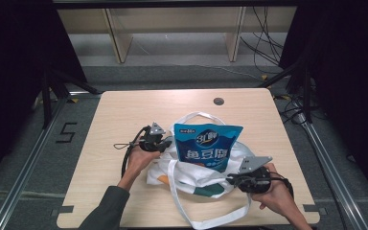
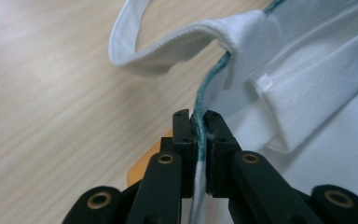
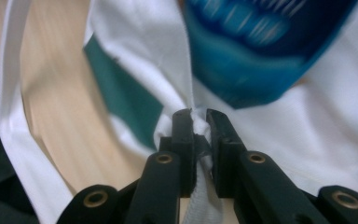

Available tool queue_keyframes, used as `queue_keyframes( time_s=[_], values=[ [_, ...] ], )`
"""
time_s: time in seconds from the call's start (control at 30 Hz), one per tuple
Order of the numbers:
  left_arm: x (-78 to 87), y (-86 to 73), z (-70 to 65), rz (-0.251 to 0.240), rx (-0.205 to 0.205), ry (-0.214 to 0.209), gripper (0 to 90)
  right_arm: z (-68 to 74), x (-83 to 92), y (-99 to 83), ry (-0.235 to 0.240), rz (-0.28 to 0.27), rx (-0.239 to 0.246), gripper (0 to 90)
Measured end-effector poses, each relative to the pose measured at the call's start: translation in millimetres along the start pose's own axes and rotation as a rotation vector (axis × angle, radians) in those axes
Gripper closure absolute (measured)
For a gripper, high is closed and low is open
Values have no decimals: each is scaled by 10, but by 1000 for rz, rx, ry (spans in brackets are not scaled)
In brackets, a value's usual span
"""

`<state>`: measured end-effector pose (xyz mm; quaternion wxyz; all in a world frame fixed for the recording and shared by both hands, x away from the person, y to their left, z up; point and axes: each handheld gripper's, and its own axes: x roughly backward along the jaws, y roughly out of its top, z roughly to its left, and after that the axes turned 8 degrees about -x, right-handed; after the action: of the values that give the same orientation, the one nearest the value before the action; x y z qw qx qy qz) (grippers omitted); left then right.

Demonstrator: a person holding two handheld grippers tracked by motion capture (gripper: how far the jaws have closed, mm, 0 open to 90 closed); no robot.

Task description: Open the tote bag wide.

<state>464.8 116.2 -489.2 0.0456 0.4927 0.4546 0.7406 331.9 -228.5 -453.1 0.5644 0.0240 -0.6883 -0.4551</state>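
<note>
White cloth of a tote bag (image 1: 191,179) lies near the middle of the tabletop (image 1: 120,110), a blue snack pouch (image 1: 207,145) standing in its mouth. At its left side, the left tool (image 1: 165,143) is clamped on the bag's teal-edged rim (image 2: 198,122). At its right, the right tool (image 1: 231,179) pinches a bunched fold of the same fabric.

High view looking forward and down over table (image 1: 124,110), gripper views close, sharing white bag (image 1: 191,179).
</note>
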Motion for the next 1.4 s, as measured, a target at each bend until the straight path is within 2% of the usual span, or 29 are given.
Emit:
queue_keyframes(
  time_s=[0.1, 0.13, 0.2, 0.27, 0.33, 0.37, 0.4, 0.43, 0.47, 0.5, 0.53, 0.63, 0.67, 0.73, 0.77, 0.8, 0.83, 0.9, 0.97, 1.0, 1.03, 1.07, 1.13, 1.2, 1.27, 1.3, 1.33, 1.37, 1.4],
  values=[
    [-87, -58, 12, 28, 5, -5, 854, 21, -107, -74, 1, 18, -14, 839],
    [-117, -80, 9, 37, 23, -11, 854, 19, -178, -115, 13, 46, -21, 843],
    [-139, -79, 23, 44, 14, -6, 854, 32, -288, -175, 7, 79, -41, 844],
    [-161, -70, -29, 45, 23, 22, 850, 36, -350, -193, -9, 72, -39, 845],
    [-134, -62, -42, 48, 7, 36, 823, 33, -350, -189, -10, 72, -33, 844],
    [-57, -50, -31, 42, 21, 38, 784, 32, -350, -190, -12, 68, -36, 843],
    [-4, -45, -23, 32, 34, 33, 684, 23, -320, -184, 17, 78, -59, 831],
    [79, -37, -15, 15, 52, 17, 627, 0, -315, -179, 29, 65, -62, 812],
    [148, -28, -19, 3, 64, 11, 571, 4, -272, -170, 12, 48, -104, 784],
    [255, -10, -47, -39, 88, 6, 542, -12, -223, -154, 30, 35, -101, 754],
    [351, 7, -66, -62, 93, -9, 533, -31, -122, -114, 62, -3, -101, 696],
    [604, 46, -148, -119, 112, -45, 481, -77, 141, -12, 50, -109, -108, 633],
    [669, 49, -184, -134, 126, -48, 454, -81, 222, 10, 45, -146, -133, 626],
    [798, 26, -238, -154, 131, -57, 477, -121, 363, 46, 36, -185, -150, 619],
    [836, 11, -283, -187, 157, -81, 480, -155, 439, 66, 8, -224, -157, 611],
    [883, -2, -319, -200, 162, -105, 482, -206, 493, 83, -10, -232, -151, 610],
    [926, -8, -362, -211, 166, -104, 480, -229, 528, 92, -24, -243, -161, 607],
    [982, -3, -423, -228, 151, -131, 475, -296, 564, 105, -52, -258, -163, 590],
    [991, 26, -522, -246, 132, -165, 461, -376, 558, 122, -90, -261, -190, 570],
    [973, 38, -557, -243, 112, -187, 447, -434, 546, 130, -100, -252, -196, 553],
    [950, 48, -591, -238, 100, -194, 436, -463, 524, 138, -114, -243, -225, 542],
    [907, 60, -635, -225, 78, -203, 430, -506, 502, 145, -127, -243, -218, 541],
    [798, 72, -692, -187, 24, -188, 414, -591, 439, 176, -125, -228, -247, 538],
    [720, 67, -730, -159, 15, -191, 417, -646, 375, 229, -139, -224, -261, 520],
    [656, 39, -776, -136, -35, -195, 468, -700, 313, 305, -137, -214, -253, 506],
    [650, 24, -797, -109, -79, -180, 492, -745, 274, 345, -145, -220, -230, 506],
    [645, 8, -826, -94, -105, -164, 529, -779, 243, 385, -135, -206, -228, 506],
    [644, -10, -839, -82, -138, -169, 568, -792, 203, 423, -117, -183, -243, 511],
    [643, -33, -869, -76, -155, -166, 613, -832, 139, 454, -106, -186, -231, 523]
  ],
)
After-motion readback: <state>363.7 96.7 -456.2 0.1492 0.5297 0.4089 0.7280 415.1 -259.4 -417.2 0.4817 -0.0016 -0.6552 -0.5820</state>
